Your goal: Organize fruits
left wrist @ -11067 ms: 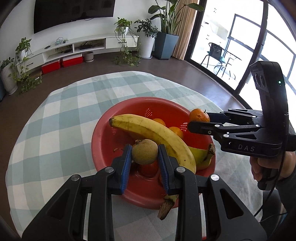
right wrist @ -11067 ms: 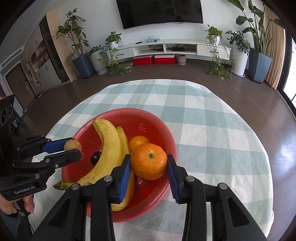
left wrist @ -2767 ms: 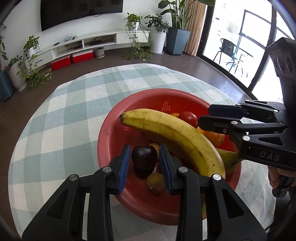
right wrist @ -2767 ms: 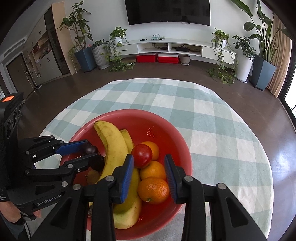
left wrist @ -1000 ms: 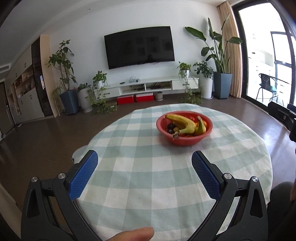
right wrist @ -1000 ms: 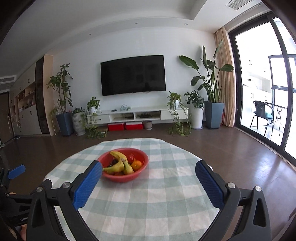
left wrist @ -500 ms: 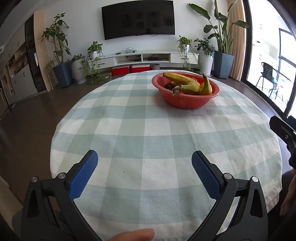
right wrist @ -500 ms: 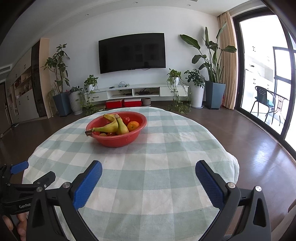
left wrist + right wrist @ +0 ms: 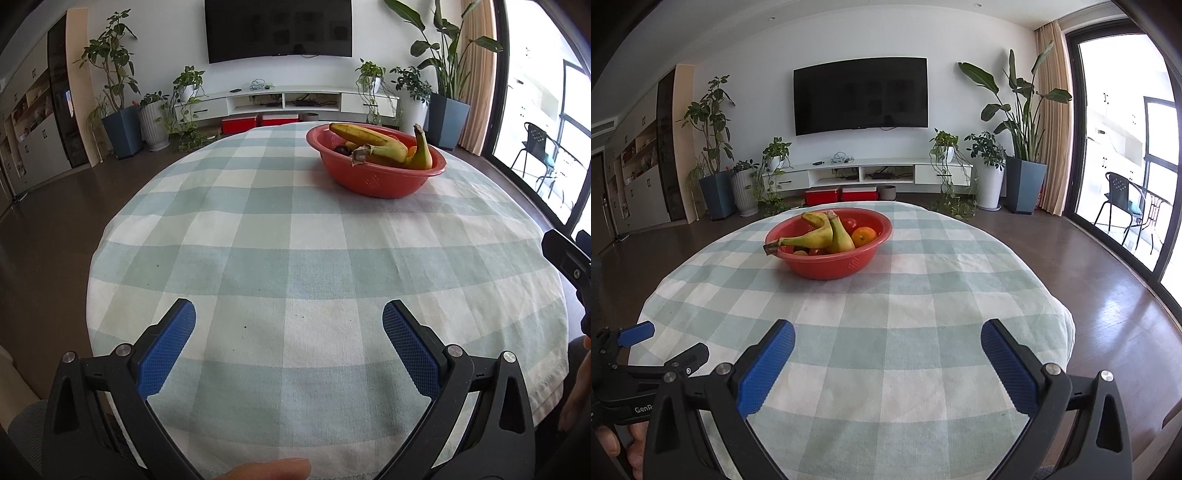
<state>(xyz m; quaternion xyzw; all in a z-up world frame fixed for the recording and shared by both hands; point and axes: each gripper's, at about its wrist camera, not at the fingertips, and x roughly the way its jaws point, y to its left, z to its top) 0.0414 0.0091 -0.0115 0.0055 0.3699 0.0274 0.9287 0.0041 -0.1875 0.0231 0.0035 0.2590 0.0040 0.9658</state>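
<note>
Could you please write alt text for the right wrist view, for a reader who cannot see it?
A red plastic bowl of yellow bananas and an orange mandarin sits on a round table with a green-and-white checked cloth. The open right gripper frames the foreground, empty.

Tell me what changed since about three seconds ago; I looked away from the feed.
Both hand-held grippers, left and right, let go of their fruit, opened wide and pulled back from the red bowl to the table's near edge. The bowl and bananas stayed put.
</note>
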